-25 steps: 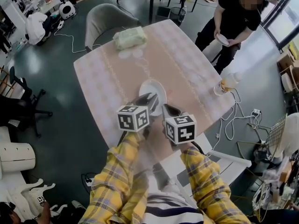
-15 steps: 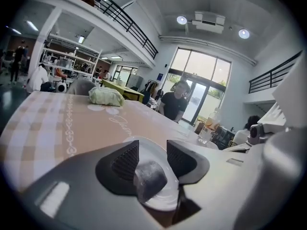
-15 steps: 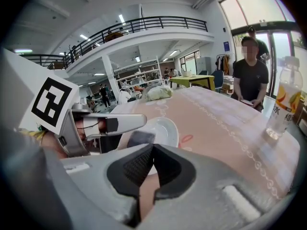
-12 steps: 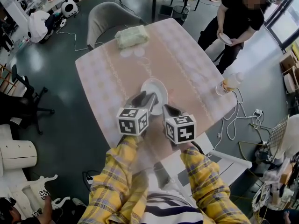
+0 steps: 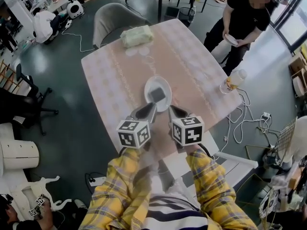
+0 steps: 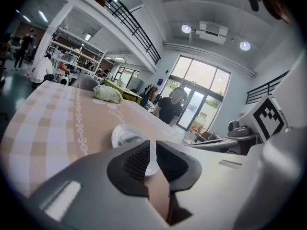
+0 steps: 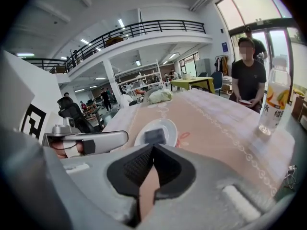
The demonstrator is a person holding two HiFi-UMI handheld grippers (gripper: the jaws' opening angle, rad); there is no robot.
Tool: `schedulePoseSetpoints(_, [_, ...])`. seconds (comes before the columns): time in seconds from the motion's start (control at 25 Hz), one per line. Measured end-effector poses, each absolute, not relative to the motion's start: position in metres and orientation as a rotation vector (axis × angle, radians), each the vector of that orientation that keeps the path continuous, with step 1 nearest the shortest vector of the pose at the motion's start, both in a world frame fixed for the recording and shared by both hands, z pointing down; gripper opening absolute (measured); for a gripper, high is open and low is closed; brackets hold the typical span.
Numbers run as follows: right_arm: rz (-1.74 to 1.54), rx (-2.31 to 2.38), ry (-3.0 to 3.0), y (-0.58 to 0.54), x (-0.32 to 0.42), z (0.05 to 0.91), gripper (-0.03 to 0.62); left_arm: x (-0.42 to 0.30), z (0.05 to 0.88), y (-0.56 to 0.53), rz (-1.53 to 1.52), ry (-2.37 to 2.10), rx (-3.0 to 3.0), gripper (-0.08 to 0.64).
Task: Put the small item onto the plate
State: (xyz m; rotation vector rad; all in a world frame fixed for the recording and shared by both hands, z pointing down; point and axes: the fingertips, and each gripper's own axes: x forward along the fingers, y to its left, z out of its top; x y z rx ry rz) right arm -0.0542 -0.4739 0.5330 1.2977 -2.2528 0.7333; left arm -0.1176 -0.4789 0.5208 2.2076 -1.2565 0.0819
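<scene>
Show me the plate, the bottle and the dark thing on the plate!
plate (image 5: pixel 154 83): head view, bare far rim.
bottle (image 5: pixel 232 83): head view, its body.
dark thing (image 5: pixel 157 96): head view, its top.

A person seen from above wears yellow plaid sleeves (image 5: pixel 117 186) with dark checks and a dark-and-white striped top (image 5: pixel 168 214). The left tool (image 5: pixel 149 108) and right tool (image 5: pixel 171 110) are grey moulded plastic with black ribbed pads (image 6: pixel 136 162). Each carries a white cube (image 5: pixel 133 133) printed with black square markers.
</scene>
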Motion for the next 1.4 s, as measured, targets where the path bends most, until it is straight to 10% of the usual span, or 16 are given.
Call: schedulePoseSetpoints(1.4, [0.691,1.193,-2.473,-0.278,0.007,0.453,-0.003,-0.041,0.436,-0.258,0.0,-1.365,2.262,-0.002])
